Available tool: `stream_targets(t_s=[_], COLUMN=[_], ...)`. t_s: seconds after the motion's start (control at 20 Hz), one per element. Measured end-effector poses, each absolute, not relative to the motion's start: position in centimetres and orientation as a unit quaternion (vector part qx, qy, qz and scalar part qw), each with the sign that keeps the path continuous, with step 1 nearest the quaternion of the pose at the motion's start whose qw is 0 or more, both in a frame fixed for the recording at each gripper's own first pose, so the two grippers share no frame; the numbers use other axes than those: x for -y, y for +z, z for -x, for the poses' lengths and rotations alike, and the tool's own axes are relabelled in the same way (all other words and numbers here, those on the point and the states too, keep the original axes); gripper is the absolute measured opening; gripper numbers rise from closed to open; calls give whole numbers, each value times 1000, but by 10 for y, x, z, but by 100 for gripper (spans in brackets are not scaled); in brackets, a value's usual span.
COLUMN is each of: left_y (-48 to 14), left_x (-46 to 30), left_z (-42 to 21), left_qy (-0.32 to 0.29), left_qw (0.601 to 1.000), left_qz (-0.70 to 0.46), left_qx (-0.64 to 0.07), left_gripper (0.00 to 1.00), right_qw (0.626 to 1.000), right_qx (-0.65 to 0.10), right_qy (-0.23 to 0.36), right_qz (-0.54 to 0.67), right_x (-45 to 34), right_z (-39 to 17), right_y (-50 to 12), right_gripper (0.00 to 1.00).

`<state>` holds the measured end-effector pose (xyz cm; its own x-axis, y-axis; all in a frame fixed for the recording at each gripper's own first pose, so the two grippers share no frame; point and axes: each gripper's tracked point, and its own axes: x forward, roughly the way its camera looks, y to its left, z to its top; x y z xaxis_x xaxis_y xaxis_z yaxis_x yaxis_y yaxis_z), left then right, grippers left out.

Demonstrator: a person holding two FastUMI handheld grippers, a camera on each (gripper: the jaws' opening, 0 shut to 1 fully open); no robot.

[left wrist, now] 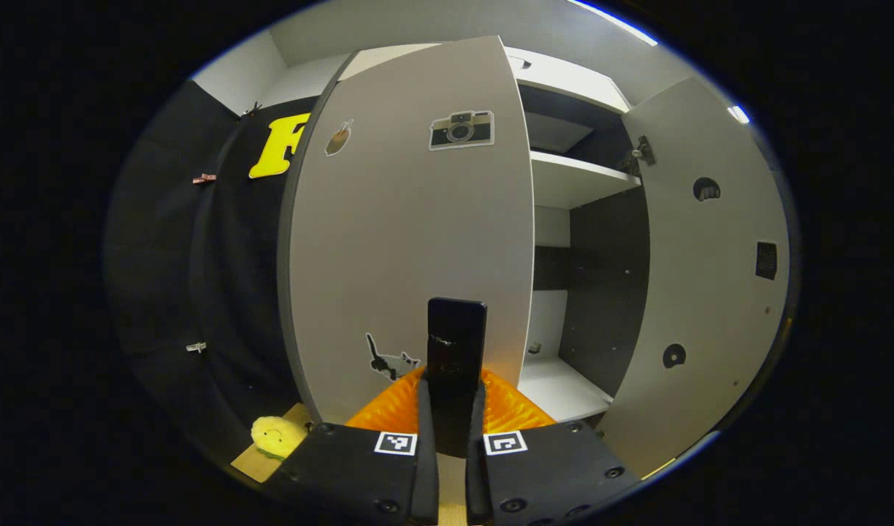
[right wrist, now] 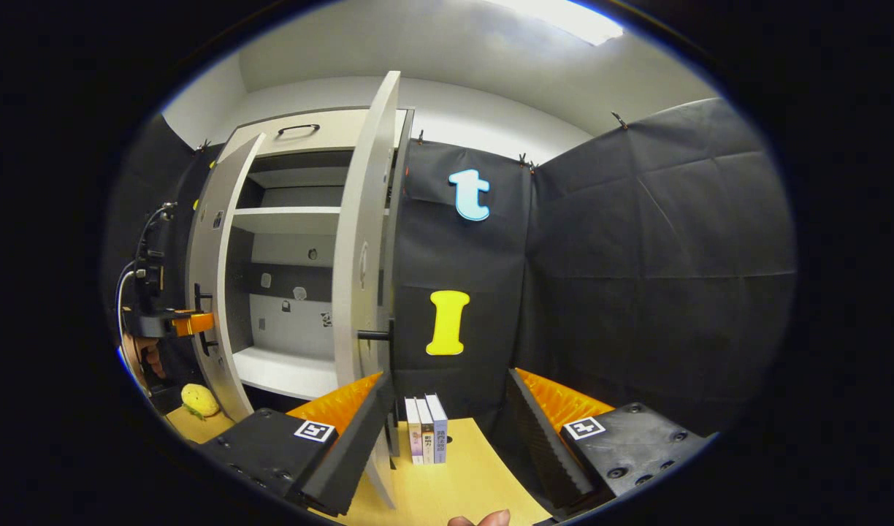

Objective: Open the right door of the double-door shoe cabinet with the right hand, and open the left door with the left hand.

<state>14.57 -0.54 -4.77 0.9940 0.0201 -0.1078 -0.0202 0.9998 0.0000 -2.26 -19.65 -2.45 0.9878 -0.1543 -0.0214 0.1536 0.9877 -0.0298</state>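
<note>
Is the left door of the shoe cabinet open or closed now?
Open. The left door stands swung out, exposing shelves; the left gripper clamps its black handle.

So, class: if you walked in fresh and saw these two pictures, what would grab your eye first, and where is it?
First, the left door, swung out close ahead in the left gripper view, camera sticker up high, with the left gripper clamped on its black handle. Then the open cabinet's bare white shelves, and the right gripper spread wide by the right door.

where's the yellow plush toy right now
In the left gripper view, the yellow plush toy lies on the wooden floor at lower left, below the grey left cabinet door.
</note>
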Motion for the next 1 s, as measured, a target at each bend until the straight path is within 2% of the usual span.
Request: stream_targets(t_s=[1.0], left_y=[-40], left_x=[-79], left_z=[-64], left_qy=[-17], left_qw=[998], left_qz=[24], left_qx=[-53], left_gripper=[18], right_qw=[999], right_qx=[-8], right_qy=[-37], right_qz=[13], right_x=[99], right_z=[36], right_y=[-21], right_gripper=[98])
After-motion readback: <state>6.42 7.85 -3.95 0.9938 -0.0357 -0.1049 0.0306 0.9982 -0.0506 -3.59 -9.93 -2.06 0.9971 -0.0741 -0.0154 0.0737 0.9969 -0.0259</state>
